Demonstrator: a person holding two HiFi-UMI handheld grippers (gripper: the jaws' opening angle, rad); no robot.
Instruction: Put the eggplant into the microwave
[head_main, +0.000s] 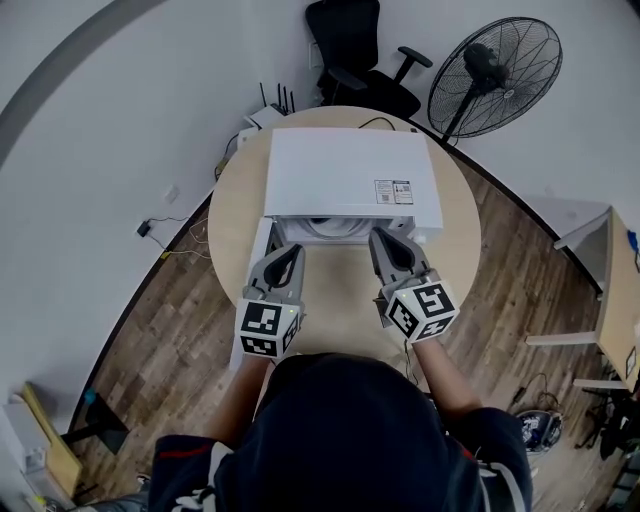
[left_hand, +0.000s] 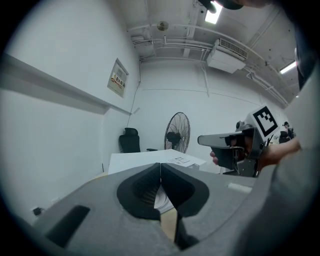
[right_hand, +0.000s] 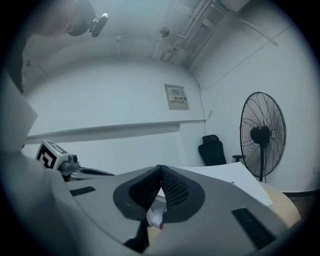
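Grippers over the near edge of the round table (head_main: 340, 305), level and pointing away from the person. The left gripper (head_main: 290, 252) has its jaws pressed together with nothing between them. The right gripper (head_main: 384, 238) is likewise closed and empty, as its own view confirms. Just beyond the fingertips, the microwave (head_main: 345, 170) stands on the table with its front facing the person. A white panel (head_main: 262, 250) at its front left appears to be the door swung open, and a pale round shape shows in the opening (head_main: 335, 230) between the two grippers.

The eggplant appears in no view. Whether it already lies inside the cavity cannot be told, so neither its long axis nor its bearing from the fingers can be read. Judged from this layout, the opening lies straight ahead and about equally near to both hands, with the right one on the side clear of the door. Farther off stand an office chair (head_main: 355, 50) and a pedestal fan (head_main: 495, 75).
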